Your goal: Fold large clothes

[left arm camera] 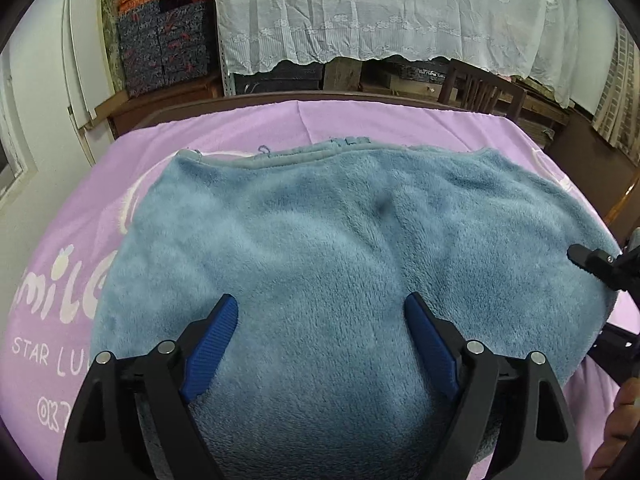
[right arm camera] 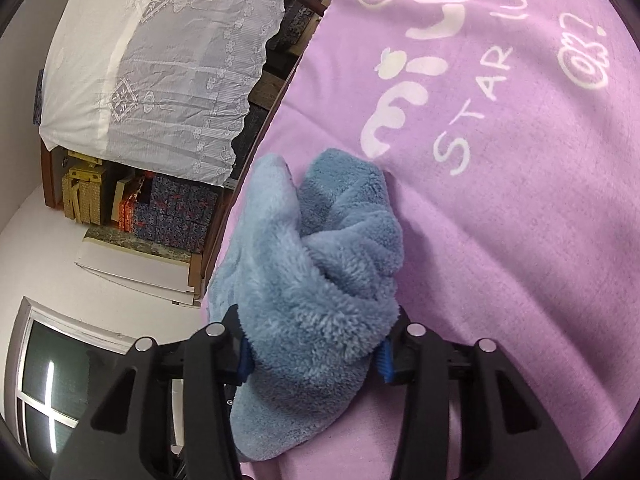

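- Your left gripper (left arm camera: pixel 322 310) hangs released over the blue fleece garment (left arm camera: pixel 340 240), its blue pads (left arm camera: pixel 212 344) spread wide and pressing on nothing.
- Your right gripper (right arm camera: pixel 314 344) is clenched on a bunched fold of the garment (right arm camera: pixel 316 280), fleece bulging between both pads.
- From the left wrist view, the garment lies spread flat, its seamed far edge (left arm camera: pixel 280 156) just short of the far side of the purple blanket (left arm camera: pixel 400 120).
- Open purple blanket shows left, far and right of the fleece.
- White lettering (right arm camera: pixel 472 100) marks the blanket.
- Beyond the far edge stand a lace curtain (left arm camera: pixel 380 12), stacked patterned boxes (left arm camera: pixel 164 48) and a wooden chair (left arm camera: pixel 480 88).
- A window (right arm camera: pixel 52 384) shows at the near left in the right wrist view.
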### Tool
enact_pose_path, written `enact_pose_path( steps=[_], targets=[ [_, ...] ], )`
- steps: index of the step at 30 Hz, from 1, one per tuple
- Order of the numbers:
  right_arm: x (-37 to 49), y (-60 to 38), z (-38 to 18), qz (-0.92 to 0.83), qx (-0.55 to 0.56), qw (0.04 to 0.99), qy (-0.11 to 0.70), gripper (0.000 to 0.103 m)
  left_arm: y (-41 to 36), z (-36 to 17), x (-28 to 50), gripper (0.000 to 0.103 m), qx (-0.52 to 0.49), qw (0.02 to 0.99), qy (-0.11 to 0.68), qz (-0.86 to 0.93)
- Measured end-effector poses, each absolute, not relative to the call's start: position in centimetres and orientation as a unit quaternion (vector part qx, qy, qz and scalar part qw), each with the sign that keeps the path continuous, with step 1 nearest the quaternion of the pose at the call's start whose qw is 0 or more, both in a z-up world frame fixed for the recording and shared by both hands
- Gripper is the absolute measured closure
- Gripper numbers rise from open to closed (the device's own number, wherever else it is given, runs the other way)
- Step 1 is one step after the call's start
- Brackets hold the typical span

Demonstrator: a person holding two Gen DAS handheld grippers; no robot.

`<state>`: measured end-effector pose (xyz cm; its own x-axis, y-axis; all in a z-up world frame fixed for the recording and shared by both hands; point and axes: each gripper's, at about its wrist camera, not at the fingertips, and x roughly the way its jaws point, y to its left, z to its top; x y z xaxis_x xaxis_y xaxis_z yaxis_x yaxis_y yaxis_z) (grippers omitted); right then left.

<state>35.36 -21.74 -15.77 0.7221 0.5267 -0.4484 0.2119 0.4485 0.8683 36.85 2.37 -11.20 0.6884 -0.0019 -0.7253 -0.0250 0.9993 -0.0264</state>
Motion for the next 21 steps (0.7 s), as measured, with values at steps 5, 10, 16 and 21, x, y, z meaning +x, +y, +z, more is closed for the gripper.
enact_pose_path(
  steps=[5,10,16,21],
  targets=[
    [35.3,-21.8,-15.9,0.107,0.513,0.774,0.356,0.06,3.9,-10.2,36.3,0.018,-0.058,0.914,0.402,-0.013],
    [35.2,-22.0,-16.1,0.116,0.515,0.769,0.361,0.06,5.8,-9.0,35.8,0.018,-0.076,0.915,0.396,0.003],
    [35.0,-22.1,-16.0,0.117,0.513,0.769,0.363,0.061,4.6,-10.9,36.7,0.014,-0.012,0.911,0.411,0.03],
    [34.9,-21.8,-15.8,0.112,0.503,0.776,0.363,0.063,6.2,-10.1,36.4,0.015,-0.062,0.907,0.416,0.014]
  ],
)
